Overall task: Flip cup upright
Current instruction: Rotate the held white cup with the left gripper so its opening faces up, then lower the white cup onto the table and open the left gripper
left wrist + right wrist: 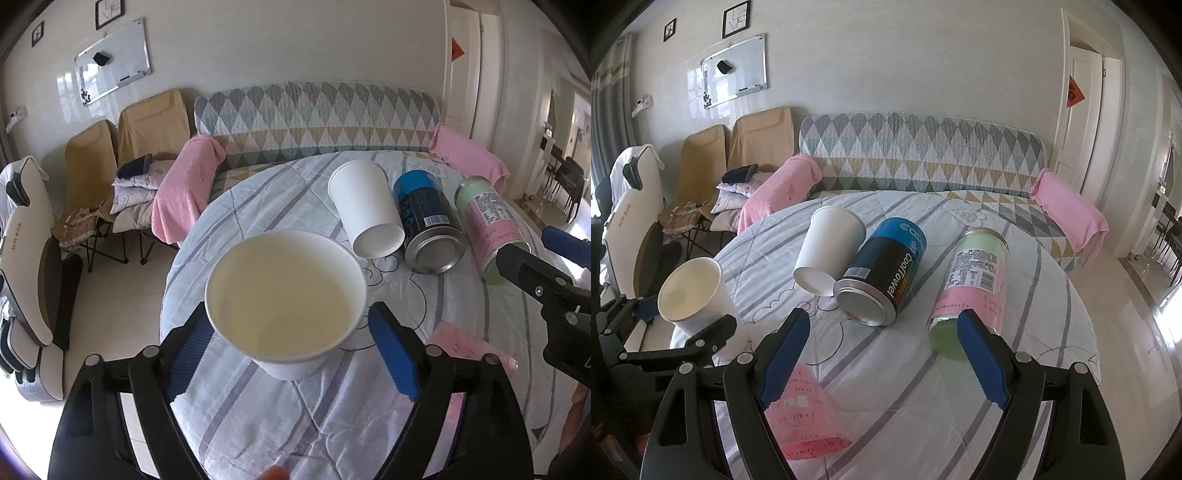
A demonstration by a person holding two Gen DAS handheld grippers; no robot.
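Left wrist view: the left gripper [290, 347] stands spread around an upright white paper cup [286, 302], its blue pads [393, 352] flanking the cup's sides; whether they press the cup cannot be told. The cup stands on a round table [258, 417] covered with a striped quilted cloth. Beyond it a second white cup [365, 208] lies on its side, touching a blue can [424, 221], with a green and pink jar [487, 229] beside that.

Right wrist view: the right gripper [882, 354] hangs released and empty above a pink paper [803, 413]. Behind the table are a diamond-patterned sofa [923, 155] with pink towels [1071, 210], tan folding chairs [761, 136] and a wall whiteboard [735, 70].
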